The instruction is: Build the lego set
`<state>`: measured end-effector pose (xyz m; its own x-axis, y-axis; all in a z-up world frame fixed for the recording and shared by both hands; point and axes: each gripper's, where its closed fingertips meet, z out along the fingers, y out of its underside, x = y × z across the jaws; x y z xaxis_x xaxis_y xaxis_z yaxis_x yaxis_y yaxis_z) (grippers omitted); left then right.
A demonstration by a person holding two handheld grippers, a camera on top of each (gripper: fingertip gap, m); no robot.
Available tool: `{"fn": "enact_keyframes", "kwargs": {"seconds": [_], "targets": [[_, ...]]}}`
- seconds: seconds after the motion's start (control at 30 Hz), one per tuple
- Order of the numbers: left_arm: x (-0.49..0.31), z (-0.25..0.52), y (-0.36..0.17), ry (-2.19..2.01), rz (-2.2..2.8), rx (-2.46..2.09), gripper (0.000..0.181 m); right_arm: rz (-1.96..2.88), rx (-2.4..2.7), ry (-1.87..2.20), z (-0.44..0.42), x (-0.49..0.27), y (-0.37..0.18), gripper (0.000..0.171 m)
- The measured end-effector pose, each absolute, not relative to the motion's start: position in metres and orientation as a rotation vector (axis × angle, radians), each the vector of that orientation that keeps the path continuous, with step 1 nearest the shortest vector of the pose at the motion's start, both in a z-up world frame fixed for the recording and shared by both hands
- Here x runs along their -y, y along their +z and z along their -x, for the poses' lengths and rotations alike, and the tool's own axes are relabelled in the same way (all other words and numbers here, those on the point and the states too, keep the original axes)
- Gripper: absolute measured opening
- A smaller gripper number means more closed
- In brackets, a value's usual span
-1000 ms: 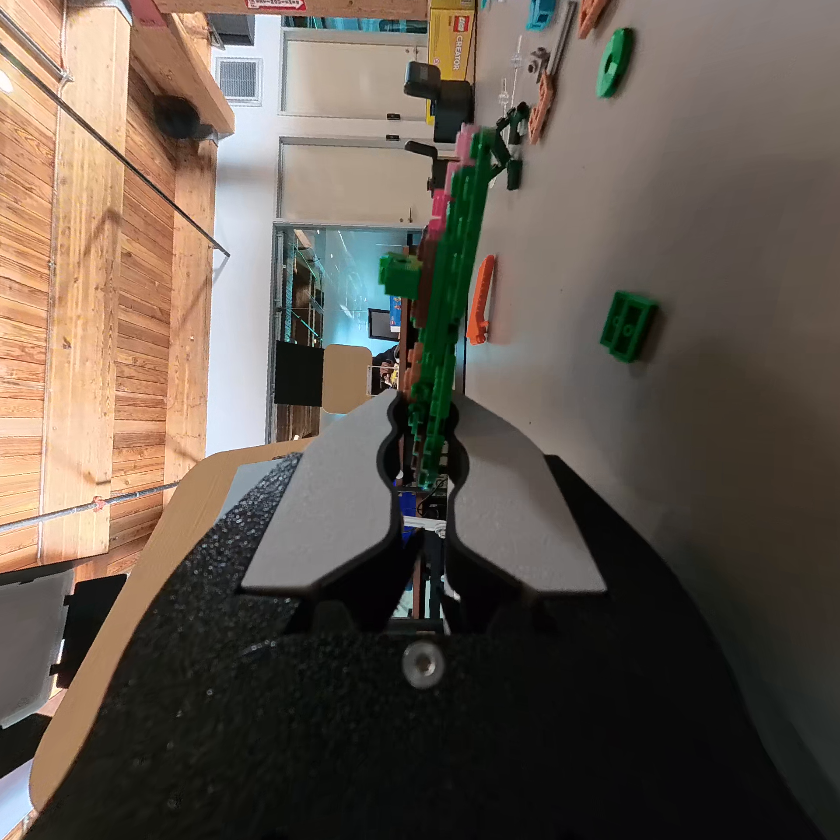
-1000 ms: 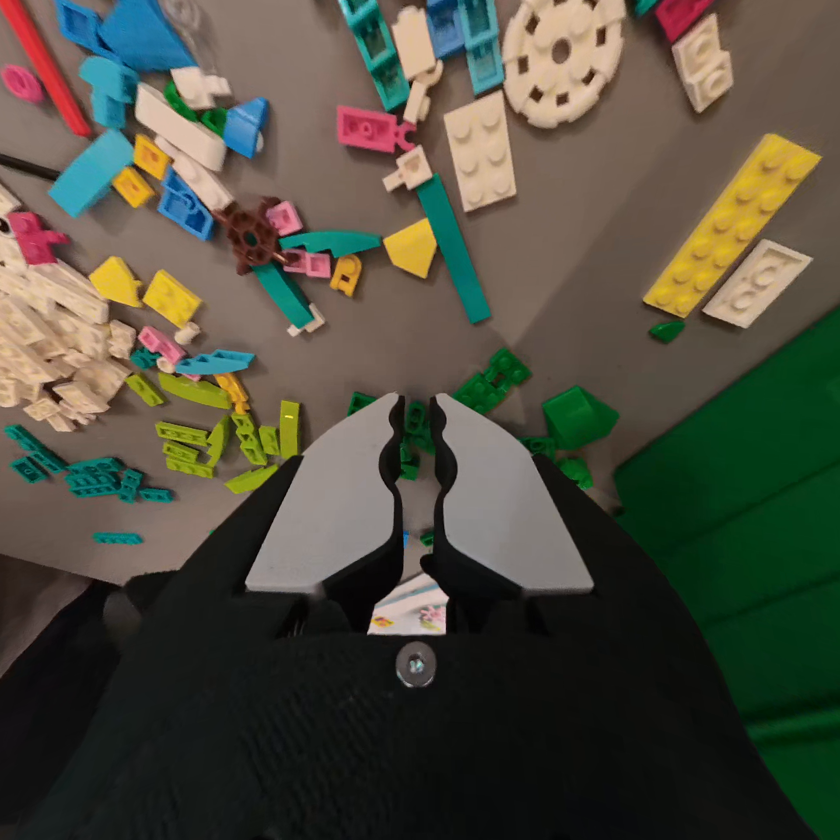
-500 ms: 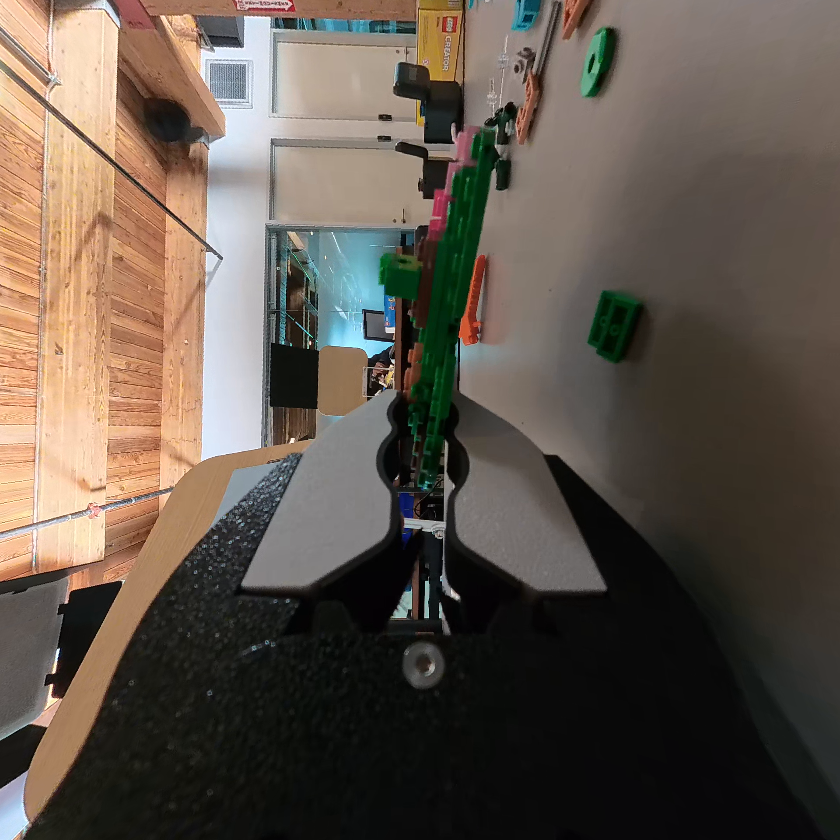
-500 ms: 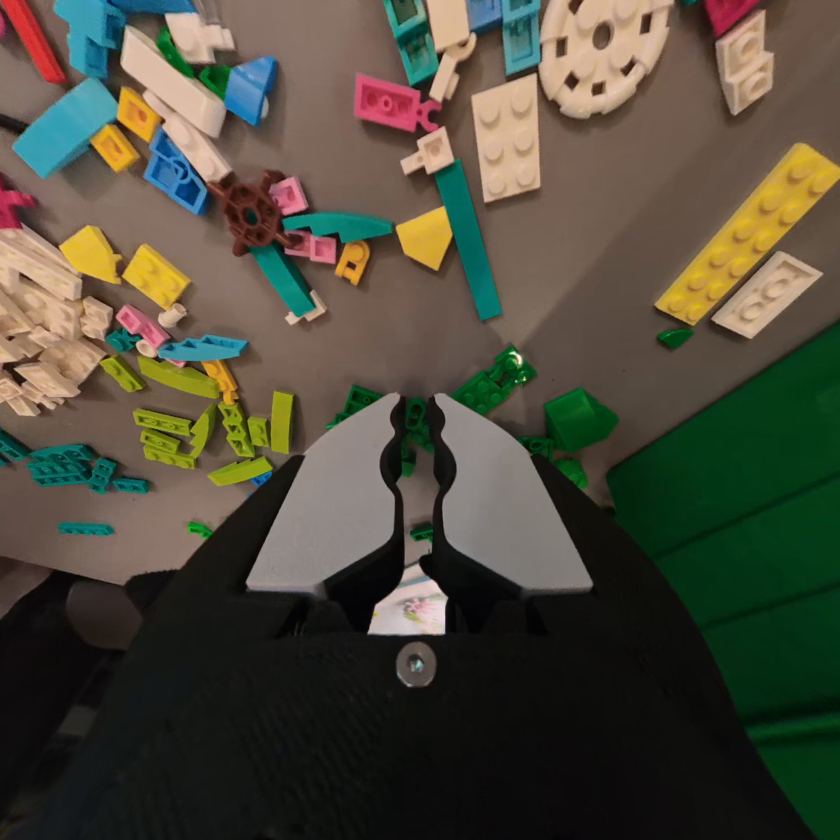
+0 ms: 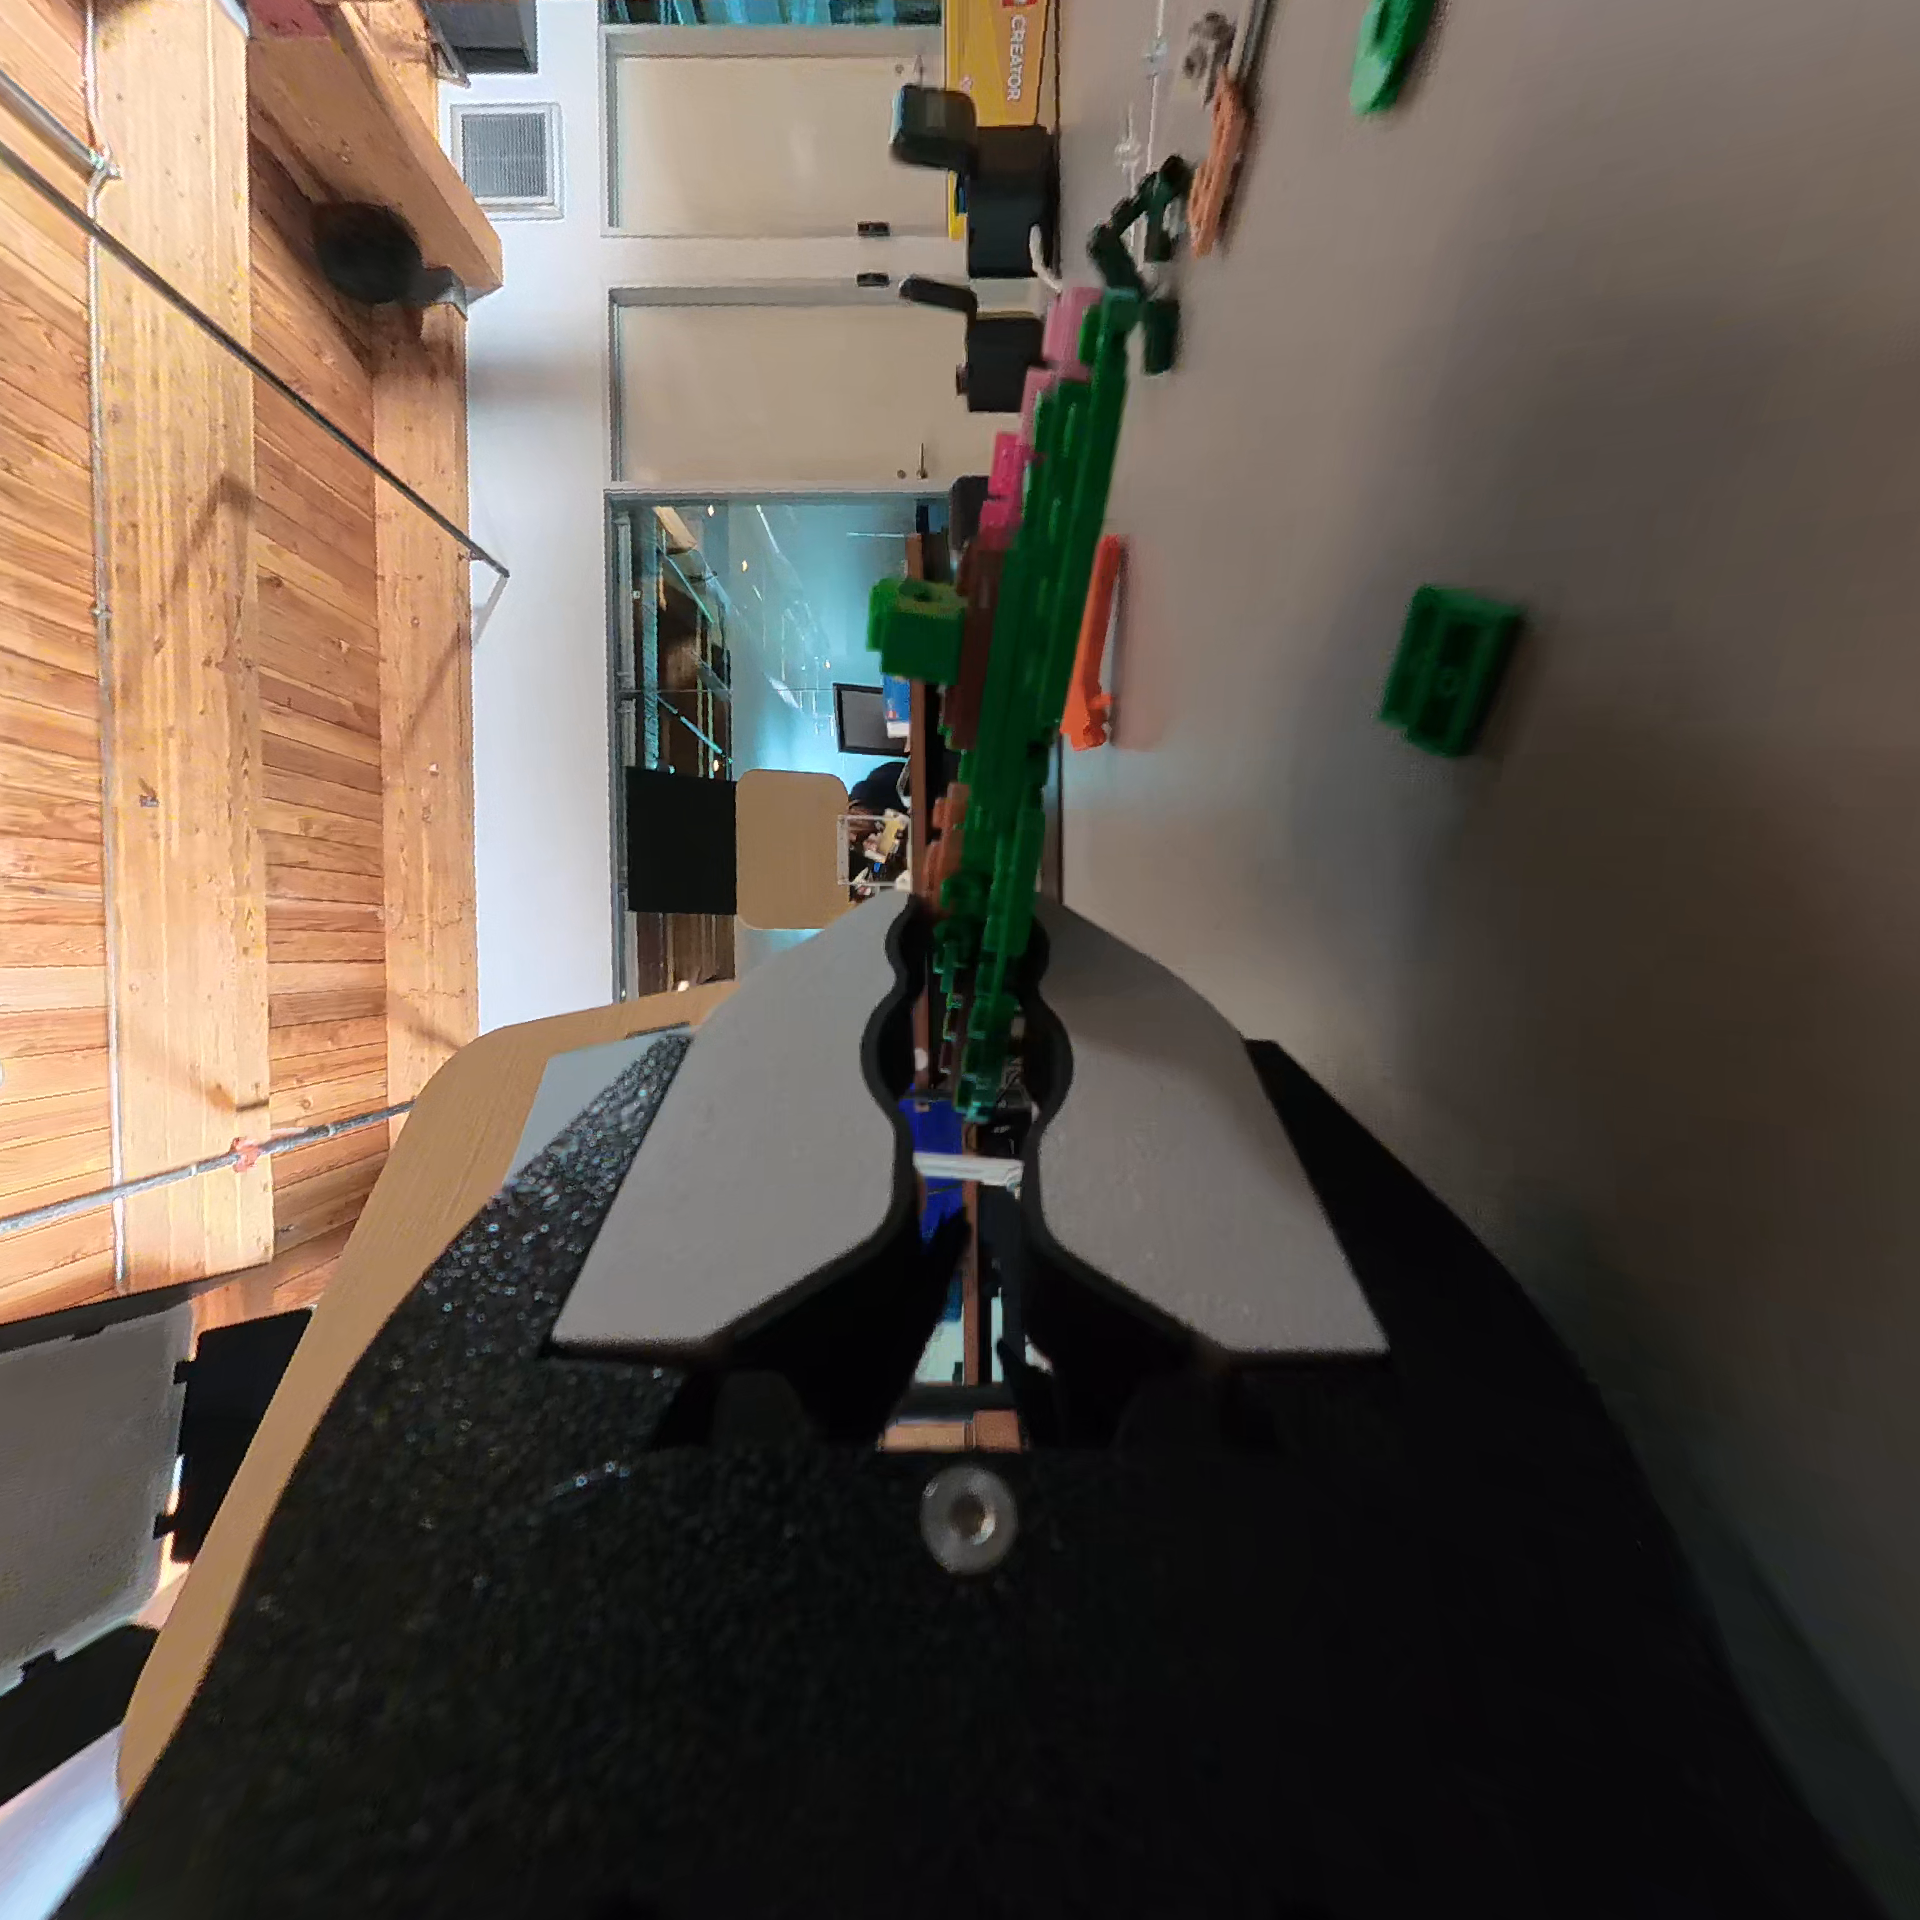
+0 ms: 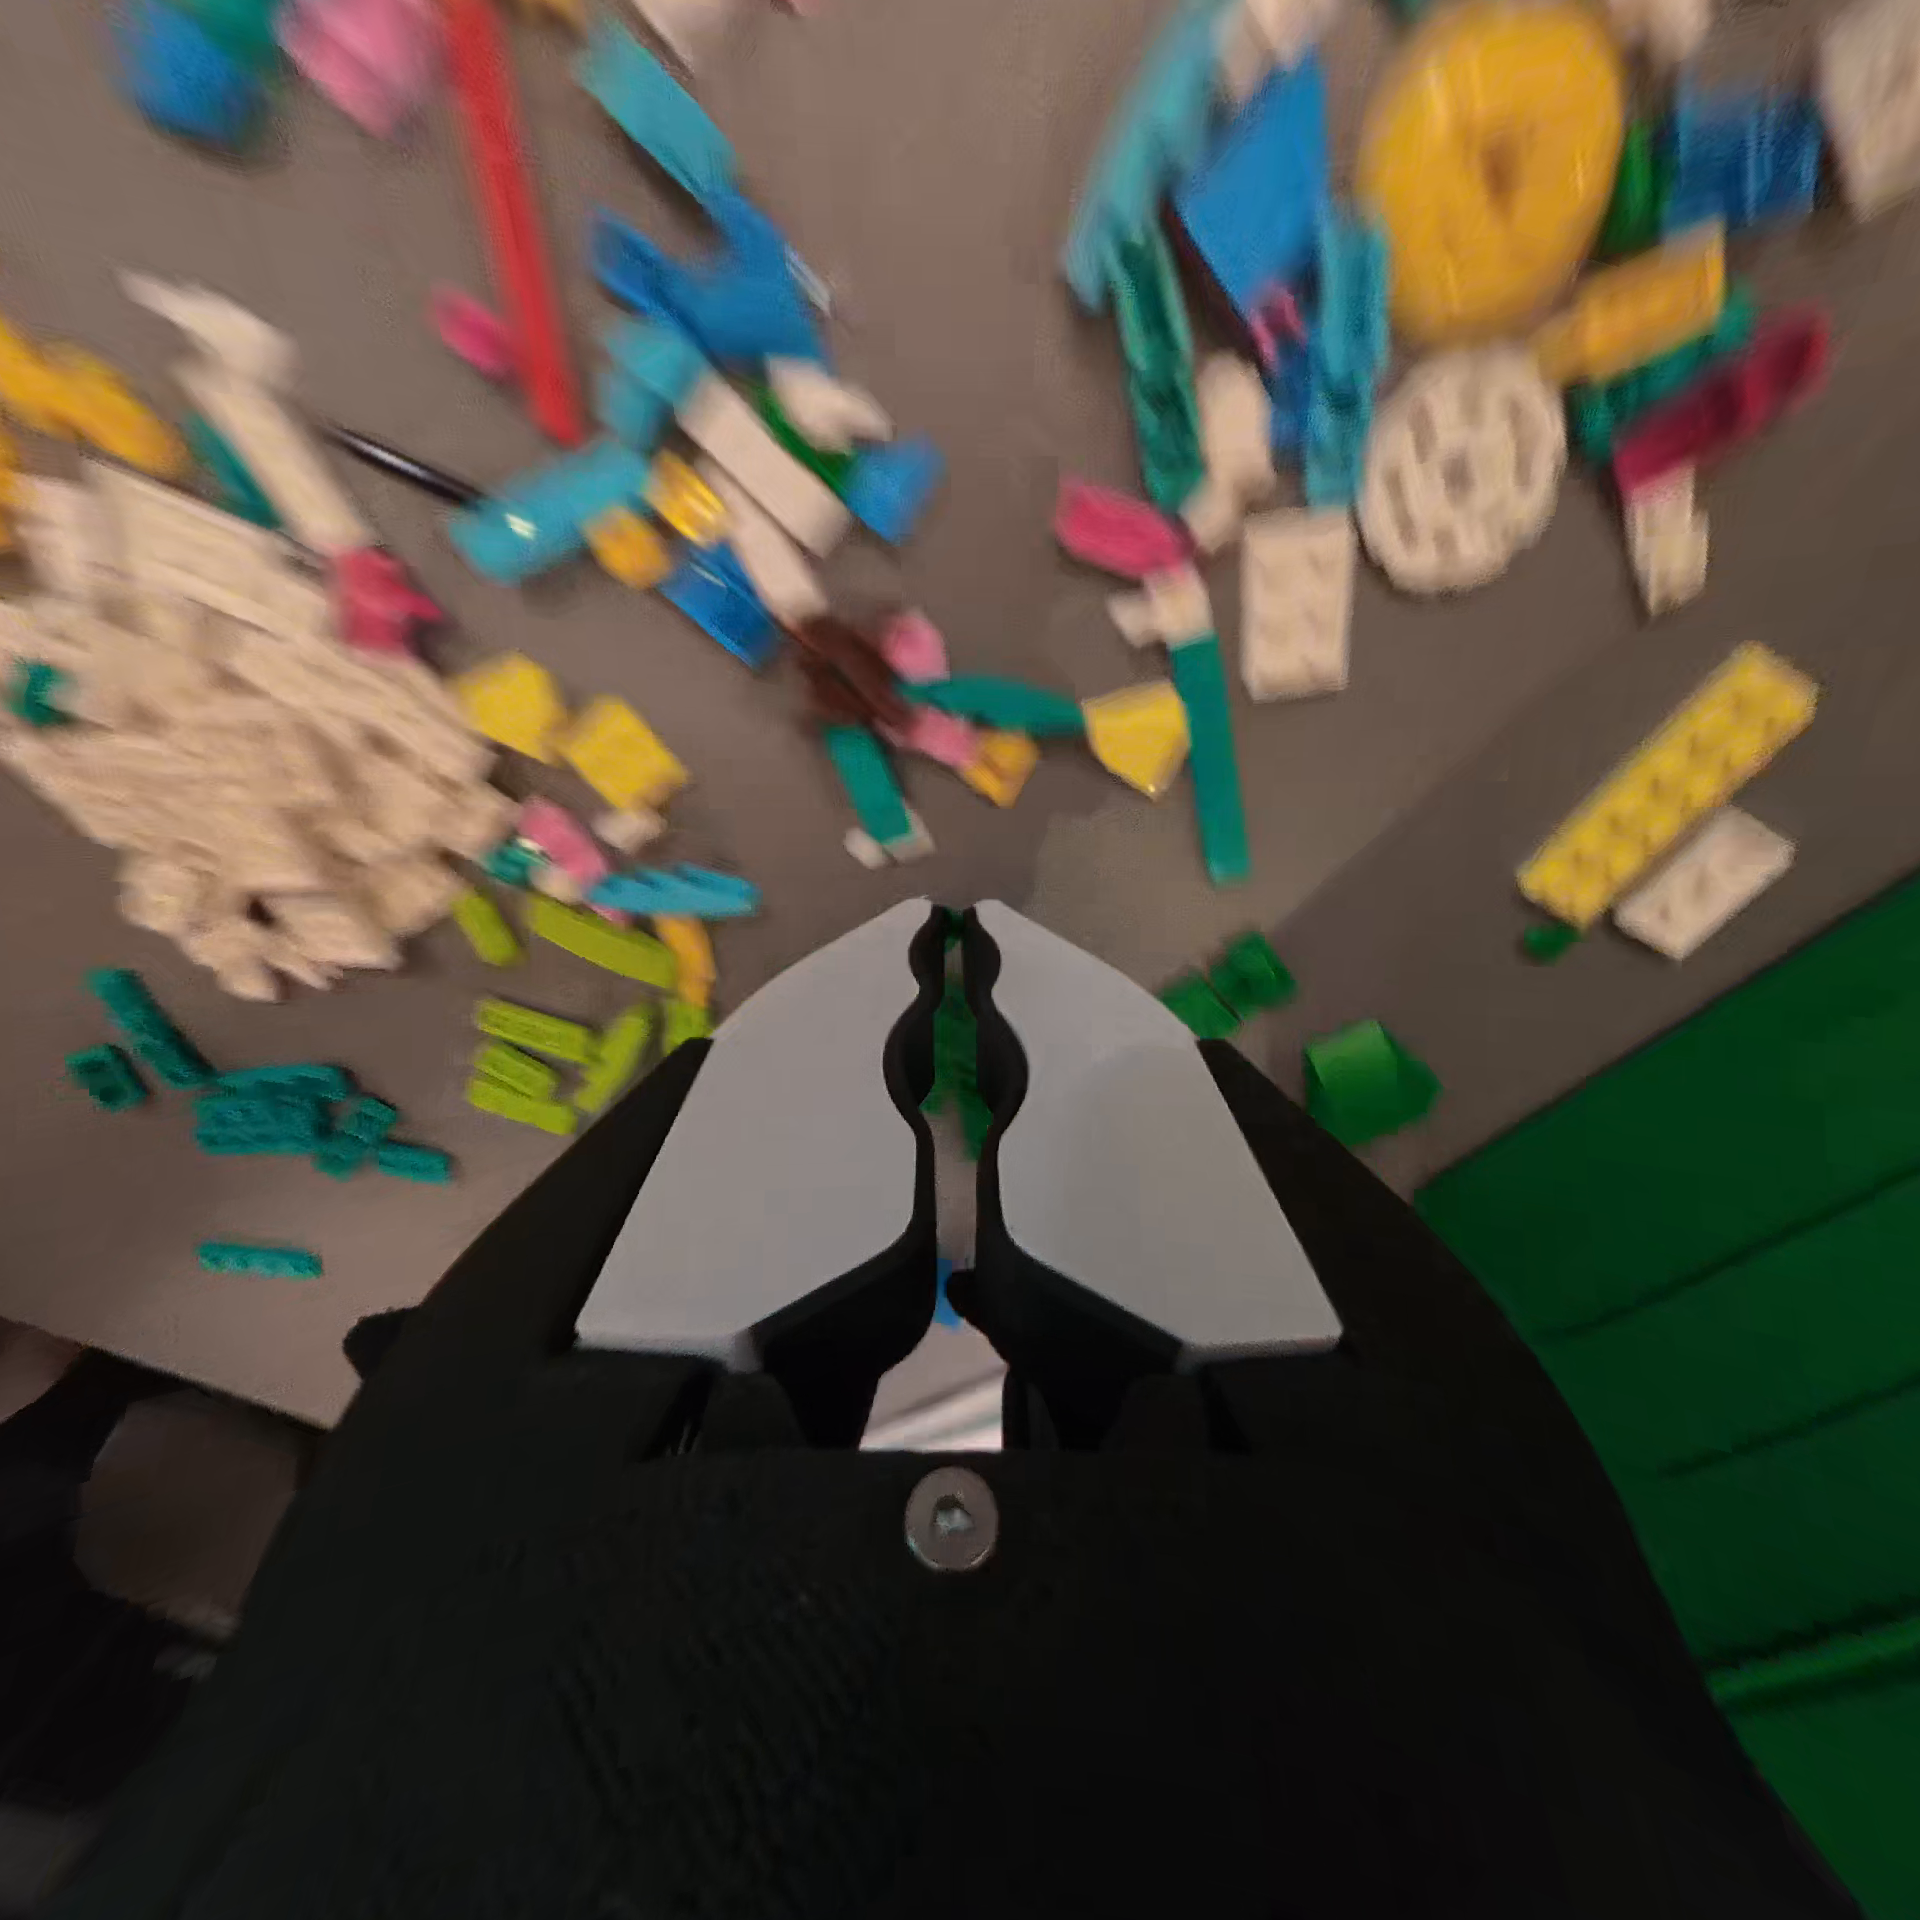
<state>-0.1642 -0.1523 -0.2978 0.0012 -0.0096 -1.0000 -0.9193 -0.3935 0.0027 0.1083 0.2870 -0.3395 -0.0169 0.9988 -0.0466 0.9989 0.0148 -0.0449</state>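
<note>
My left gripper (image 5: pixel 971 920) is shut on the near edge of a flat green lego build (image 5: pixel 1049 582), held on edge just off the grey table (image 5: pixel 1558 1039). The build carries pink bricks (image 5: pixel 1065 322), brown pieces and a bright green brick (image 5: pixel 914 623). In the blurred right wrist view, my right gripper (image 6: pixel 953 914) is shut on a small green piece (image 6: pixel 951 1049), above a spread of loose pieces. A few dark green pieces (image 6: pixel 1231 982) and a green slope (image 6: pixel 1361 1075) lie just right of its tips.
An orange piece (image 5: pixel 1096 644) and a green square plate (image 5: pixel 1449 665) lie on the table beside the build. A large green baseplate (image 6: pixel 1714 1247) fills the lower right. A white brick pile (image 6: pixel 239 748), lime pieces (image 6: pixel 551 1039) and a long yellow plate (image 6: pixel 1673 779) lie around. Some 55 cm of space lies between my two pairs of fingers. My right gripper's tips are some 10 cm from the green slope (image 6: pixel 1361 1075).
My right gripper has closed from a narrow gap onto a small green piece and pulled back from the table, so more pieces show. My left gripper still grips the green build, barely shifted.
</note>
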Motion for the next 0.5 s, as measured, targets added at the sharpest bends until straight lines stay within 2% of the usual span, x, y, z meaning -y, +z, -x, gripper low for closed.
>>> {"fn": "enact_keyframes", "kwargs": {"seconds": [0.13,0.33,0.5], "targets": [[0.161,0.184,-0.293,1.512,1.564,-0.930,0.015,-1.991,-2.642,-0.468,-0.025,-0.200,-0.312,0.001],[0.189,0.216,-0.302,1.530,1.735,-0.909,0.015,-1.319,-3.165,-0.836,0.080,-0.026,-0.292,0.001],[0.210,0.242,-0.307,1.559,1.815,-0.839,0.015,-0.861,-3.413,-0.600,0.131,0.065,-0.321,0.001]]}}
